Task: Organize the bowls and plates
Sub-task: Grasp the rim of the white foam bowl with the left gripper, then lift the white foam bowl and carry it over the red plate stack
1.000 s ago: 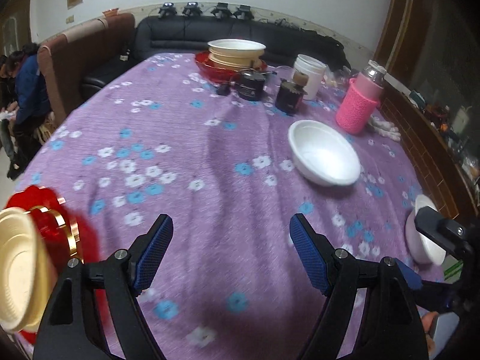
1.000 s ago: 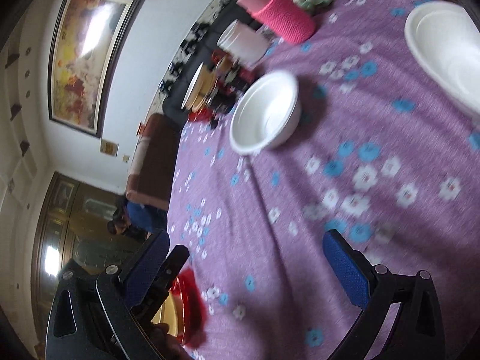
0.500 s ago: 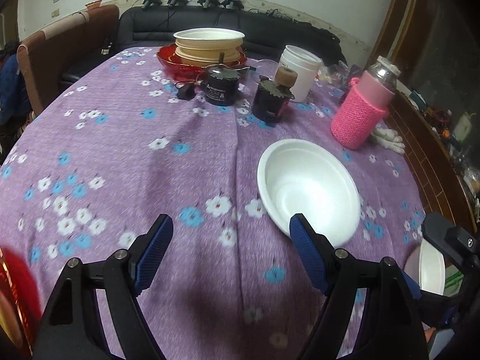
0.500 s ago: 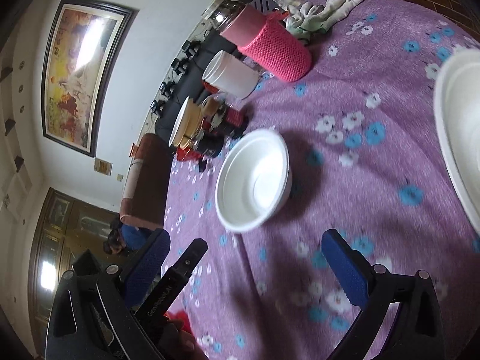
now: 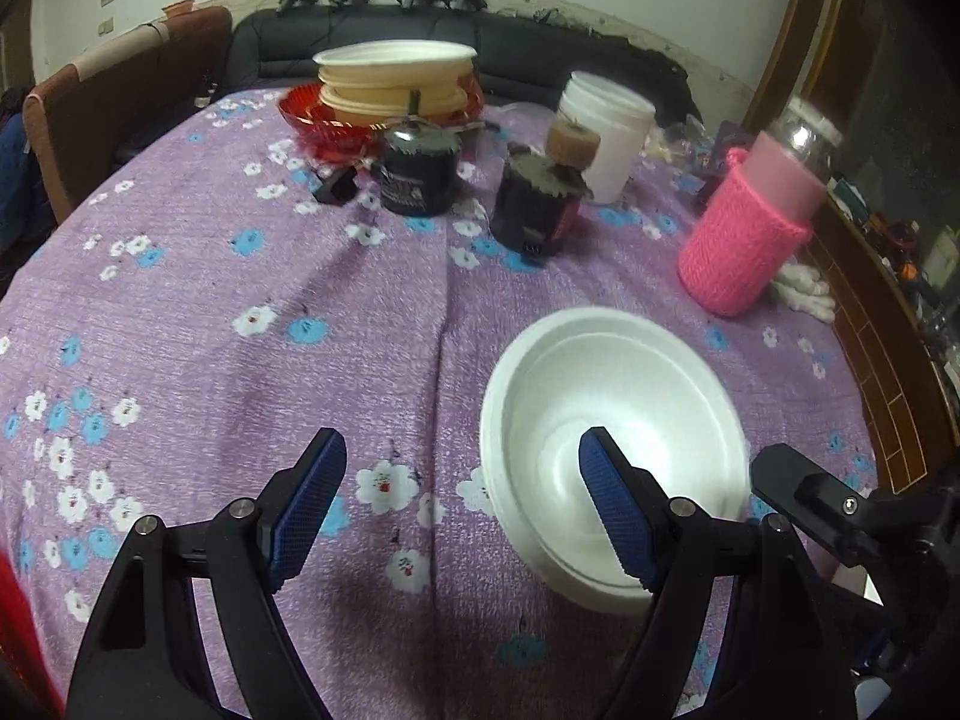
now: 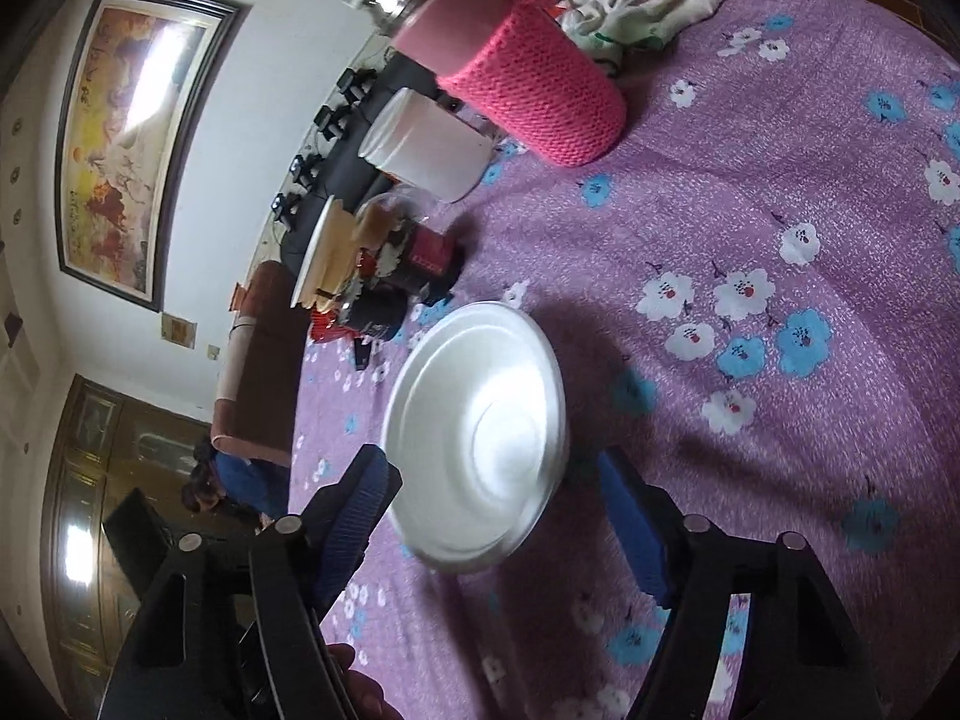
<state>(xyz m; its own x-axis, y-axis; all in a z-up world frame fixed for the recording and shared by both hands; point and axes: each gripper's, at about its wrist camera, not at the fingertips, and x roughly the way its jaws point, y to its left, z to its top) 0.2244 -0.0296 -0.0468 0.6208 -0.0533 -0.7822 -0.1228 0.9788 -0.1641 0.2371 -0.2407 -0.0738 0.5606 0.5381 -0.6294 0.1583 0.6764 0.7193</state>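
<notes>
Since the earlier frames the white bowl (image 5: 612, 456) has been brought much closer in both views: in the left wrist view it has slid from the right middle of the frame down to the lower right, and the red and cream plates once seen at the lower left edge have nearly been lost from sight.

The left claw (image 5: 462, 504) is held released, empty, its blue pads spread wide. Its right pad is seen over the bowl's interior and its left pad over bare cloth — a pose that appears chosen so the near rim can be straddled. Whether the rim is touched cannot be told.

In the right wrist view the same bowl (image 6: 477, 444) lies at the lower centre, just ahead of the right claw (image 6: 498, 516), which is likewise held released and empty, one pad at each side of the bowl. The view is rolled, so the surface (image 6: 750, 210) slopes across the frame.

The bowl rests upright on the purple flowered cloth, well apart from the stack of plates (image 5: 393, 81) at the upper centre of the left view — likely where the dishes are being gathered, since cream plates are already nested on a red one there. Two dark jars (image 5: 420, 171) and a white tub (image 5: 606, 132) stand between bowl and stack, and a pink-sleeved bottle (image 5: 750, 228) is seen at the right, so any carry would probably need to be lifted over them.
</notes>
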